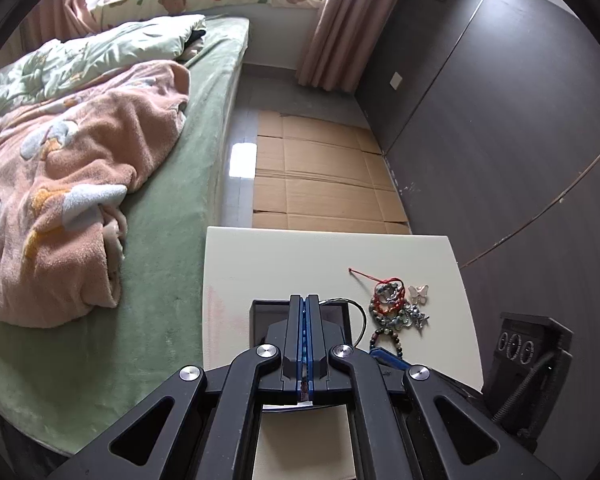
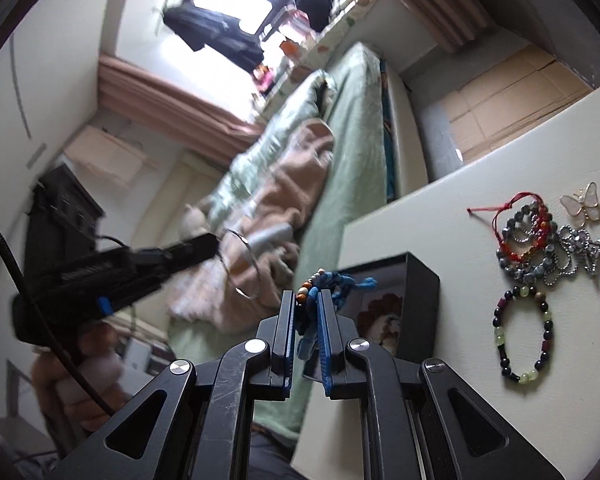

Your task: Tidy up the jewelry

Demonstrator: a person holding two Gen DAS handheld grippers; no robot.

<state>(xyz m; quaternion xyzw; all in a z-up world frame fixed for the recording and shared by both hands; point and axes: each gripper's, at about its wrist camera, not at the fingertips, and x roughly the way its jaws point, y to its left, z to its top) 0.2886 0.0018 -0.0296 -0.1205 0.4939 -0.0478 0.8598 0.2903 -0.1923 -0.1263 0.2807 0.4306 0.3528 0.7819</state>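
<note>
Your right gripper (image 2: pixel 305 312) pinches a blue cord bracelet (image 2: pixel 320 288); the left gripper (image 2: pixel 216 246) holds a bangle (image 2: pixel 242 266).

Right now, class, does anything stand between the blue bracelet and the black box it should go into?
Nothing visible lies between the bracelet in the right gripper and the box just behind it. The left gripper, holding a bangle, hovers near the box and might crowd it.

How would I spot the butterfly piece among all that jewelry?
Find the cream tabletop beside the bed, then the tangle of bracelets near its far edge. The butterfly charm lies just beyond them: flat, pale pink wings rimmed in gold, the only unbeaded piece.
</note>
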